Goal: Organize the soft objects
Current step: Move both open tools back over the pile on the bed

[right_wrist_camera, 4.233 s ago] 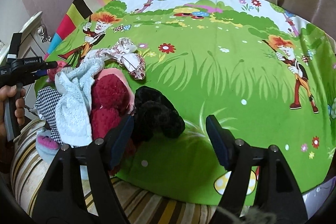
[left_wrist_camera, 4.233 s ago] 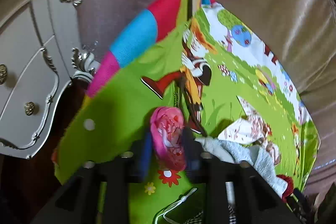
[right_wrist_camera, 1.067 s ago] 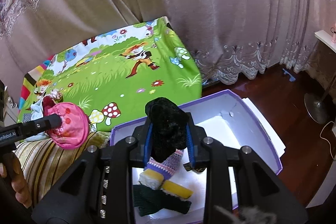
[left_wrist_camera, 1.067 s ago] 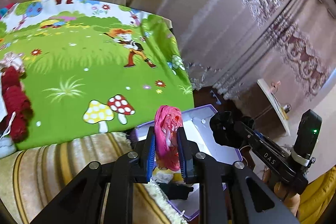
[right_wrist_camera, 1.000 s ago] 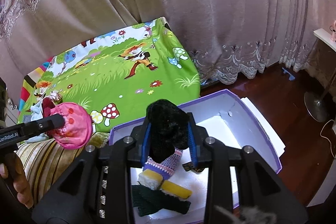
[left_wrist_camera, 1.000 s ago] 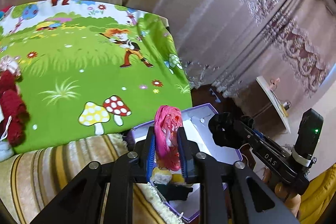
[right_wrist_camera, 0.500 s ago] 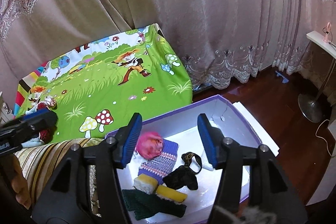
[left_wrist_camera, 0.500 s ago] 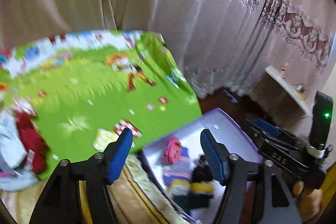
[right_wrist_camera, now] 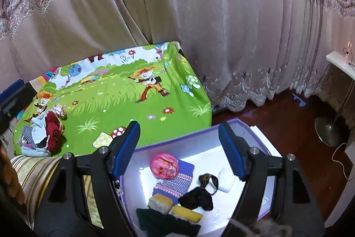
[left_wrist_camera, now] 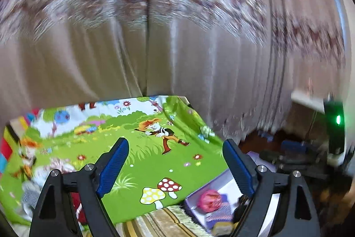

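Both claws, left (left_wrist_camera: 175, 167) and right (right_wrist_camera: 179, 148), gape apart, holding nothing. The pink item (right_wrist_camera: 164, 165) lies in the box (right_wrist_camera: 261, 143) at 6 o'clock; the pile (right_wrist_camera: 45, 133) waits on the bed (right_wrist_camera: 124, 103) at 9 o'clock. Reaching back, a claw could snag the box wall or pinch several pieces together. A curtain (right_wrist_camera: 199, 26) hangs behind.

left gripper (left_wrist_camera: 175, 164): black arms, blue ribbed pads, silver screws | right gripper (right_wrist_camera: 179, 147): same build as I see it | green LED on its black body
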A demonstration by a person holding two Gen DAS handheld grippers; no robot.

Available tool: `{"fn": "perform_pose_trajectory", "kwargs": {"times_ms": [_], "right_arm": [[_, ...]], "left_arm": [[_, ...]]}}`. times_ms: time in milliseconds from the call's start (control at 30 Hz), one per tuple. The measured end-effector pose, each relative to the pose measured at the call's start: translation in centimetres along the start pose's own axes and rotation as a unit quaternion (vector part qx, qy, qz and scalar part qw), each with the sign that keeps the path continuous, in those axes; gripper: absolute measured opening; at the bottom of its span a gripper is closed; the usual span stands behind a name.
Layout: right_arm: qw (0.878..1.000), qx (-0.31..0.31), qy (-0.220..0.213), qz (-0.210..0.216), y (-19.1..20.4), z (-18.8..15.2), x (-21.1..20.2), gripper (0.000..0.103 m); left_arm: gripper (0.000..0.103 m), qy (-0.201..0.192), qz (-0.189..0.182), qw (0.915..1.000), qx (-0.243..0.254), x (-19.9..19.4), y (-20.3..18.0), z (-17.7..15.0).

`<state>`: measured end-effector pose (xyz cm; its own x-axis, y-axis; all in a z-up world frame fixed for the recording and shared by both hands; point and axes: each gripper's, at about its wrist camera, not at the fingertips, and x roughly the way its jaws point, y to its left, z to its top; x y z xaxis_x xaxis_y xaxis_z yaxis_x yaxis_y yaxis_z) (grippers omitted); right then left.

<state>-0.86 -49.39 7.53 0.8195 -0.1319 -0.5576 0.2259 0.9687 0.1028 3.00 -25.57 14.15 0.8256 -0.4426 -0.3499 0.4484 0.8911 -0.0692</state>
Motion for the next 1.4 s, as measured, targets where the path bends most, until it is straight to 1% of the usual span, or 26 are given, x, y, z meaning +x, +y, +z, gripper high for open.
{"fn": "perform_pose_trajectory", "kwargs": {"times_ms": [67,133,267,300,400,533,700,800,967,1033,1067,1167,1300,1400], "right_arm": [[1.0,-0.009,-0.016,0.0,1.0,0.3,-0.4,0.076],[1.0,-0.009,-0.028,0.007,1.8,0.6,-0.6,0.077],[0.999,-0.015,-0.037,0.016,3.9,1.1,-0.5,0.078],[0.999,-0.019,-0.035,0.019,4.4,1.2,-0.4,0.078],[0.998,-0.025,-0.017,0.048,6.2,1.4,0.3,0.078],[0.995,-0.06,-0.004,0.075,9.4,1.3,0.9,0.078],[0.991,-0.089,-0.002,0.103,12.9,1.2,1.6,0.078],[0.988,-0.097,0.005,0.118,14.9,1.2,2.3,0.078],[0.983,-0.115,0.013,0.141,17.9,1.2,3.2,0.078],[0.982,-0.116,0.019,0.149,18.8,1.2,3.7,0.078],[0.981,-0.118,0.022,0.153,19.4,1.3,4.1,0.078],[0.979,-0.126,0.028,0.16,20.7,1.2,4.8,0.078],[0.977,-0.129,0.039,0.166,21.9,1.0,5.8,0.078],[0.975,-0.134,0.047,0.173,23.0,0.8,6.5,0.078]], "left_arm": [[0.087,0.001,0.017,0.9998,-0.01,-0.2,0.9,0.1],[0.087,0.008,0.037,0.9989,-0.028,-0.5,2.8,0.4],[0.087,0.021,0.066,0.9962,-0.054,-0.9,6.4,0.2],[0.087,0.024,0.069,0.9953,-0.063,-1.1,7.2,0.1],[0.087,0.037,0.08,0.9912,-0.099,-1.3,10.5,-0.4],[0.087,0.048,0.09,0.9847,-0.142,-1.8,14.7,-1.4],[0.087,0.05,0.112,0.9759,-0.18,-2.7,19.7,-2.6],[0.087,0.061,0.126,0.9702,-0.198,-2.8,22.0,-3.0],[0.087,0.087,0.131,0.9585,-0.238,-2.3,25.7,-3.7],[0.087,0.099,0.126,0.9551,-0.249,-1.8,26.8,-3.9],[0.087,0.106,0.126,0.9517,-0.259,-1.5,27.5,-4.1],[0.087,0.124,0.128,0.9449,-0.274,-0.7,28.8,-4.4],[0.085,0.153,0.118,0.9355,-0.295,1.0,30.2,-5.0],[0.084,0.181,0.115,0.9329,-0.29,2.7,30.4,-5.4]]}}
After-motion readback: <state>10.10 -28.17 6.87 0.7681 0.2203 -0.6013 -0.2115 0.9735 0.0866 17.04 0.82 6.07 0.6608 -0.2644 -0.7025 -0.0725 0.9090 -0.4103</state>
